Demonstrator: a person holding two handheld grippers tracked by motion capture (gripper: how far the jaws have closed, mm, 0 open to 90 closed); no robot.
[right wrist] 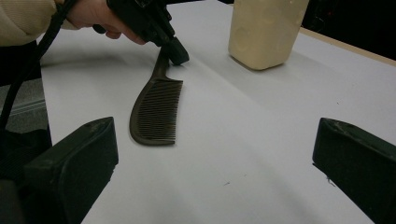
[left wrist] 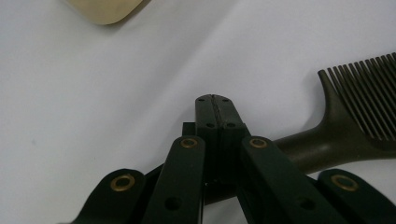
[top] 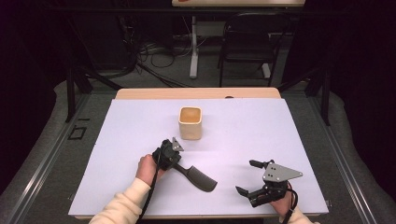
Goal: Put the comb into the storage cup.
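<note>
Clamping the dark plastic comb (top: 198, 176) by its handle, left gripper (left wrist: 215, 114) sits at 7 o'clock of the cream square cup (top: 190, 122), likely the destination; right gripper (right wrist: 215, 163) waits, jaws apart.

A cream square cup (top: 190, 122) stands upright on the white table cover (top: 261, 126), toward twelve o'clock of its middle. Beyond the table, at one o'clock, a black chair (top: 247, 44) stands beside a white table leg (top: 193, 46), with cables (top: 154, 51) on the floor at eleven o'clock.

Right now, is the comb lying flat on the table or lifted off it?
Lying flat. The comb rests on the white table, teeth level in the right gripper view, with the shut left gripper at its handle.
</note>
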